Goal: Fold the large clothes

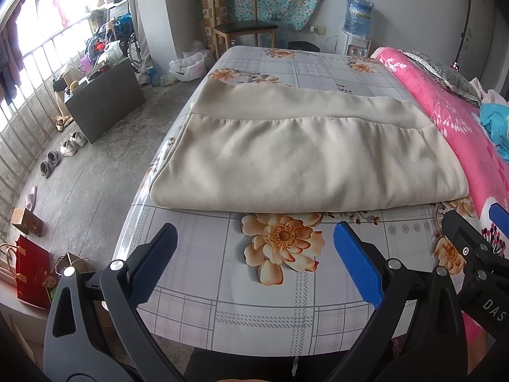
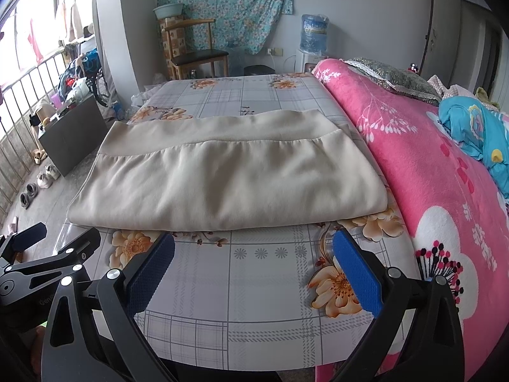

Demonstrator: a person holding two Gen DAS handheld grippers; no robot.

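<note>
Grippers [image 1: 254,254] [image 2: 254,264] hover level, fingers spread.

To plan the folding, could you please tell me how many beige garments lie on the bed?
1: the beige garment lies mid-bed on the floral sheet, beside the pink blanket. Others may be hidden beneath it.

Bare bed [image 2: 254,286] surface lies open along the near edge, before the folded beige garment [image 2: 222,178]. The far edge is likewise bare. The pink blanket [image 2: 429,175] banks up along the right edge; the left edge drops to open floor [image 1: 105,159].
</note>
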